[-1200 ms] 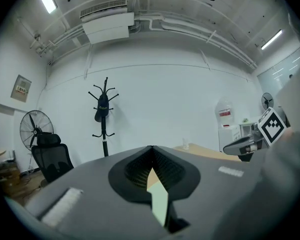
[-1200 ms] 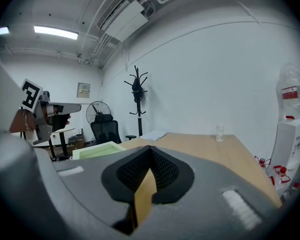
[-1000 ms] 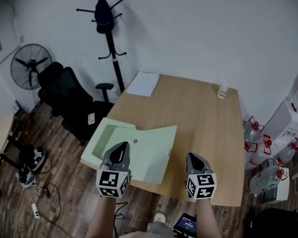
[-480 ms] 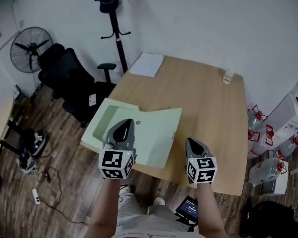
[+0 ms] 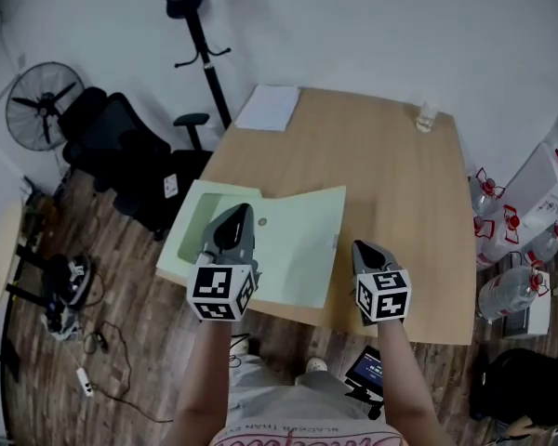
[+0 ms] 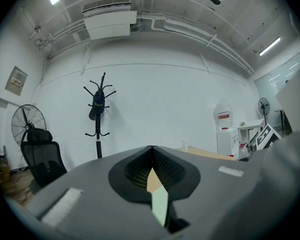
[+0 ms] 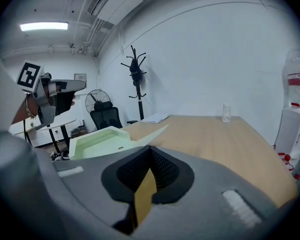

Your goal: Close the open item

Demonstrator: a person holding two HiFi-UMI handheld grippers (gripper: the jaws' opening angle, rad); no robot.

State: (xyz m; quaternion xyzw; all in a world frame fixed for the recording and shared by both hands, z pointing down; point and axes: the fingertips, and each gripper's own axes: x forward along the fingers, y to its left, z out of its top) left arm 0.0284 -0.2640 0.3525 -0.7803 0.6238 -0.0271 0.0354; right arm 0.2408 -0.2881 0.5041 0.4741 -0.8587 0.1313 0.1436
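Over the green folder (image 5: 293, 240) on the table (image 5: 400, 175), my left gripper (image 5: 236, 212), jaws together, empty, my right gripper (image 5: 362, 246) just beside the folder, likewise.

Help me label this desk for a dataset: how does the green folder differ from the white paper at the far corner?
The green folder is pale green; the white paper is white. The folder looks clearly larger than the paper. The folder lies open at the near left edge, partly overhanging it; the paper rests at the far left corner. Both lie flat on the wooden table.
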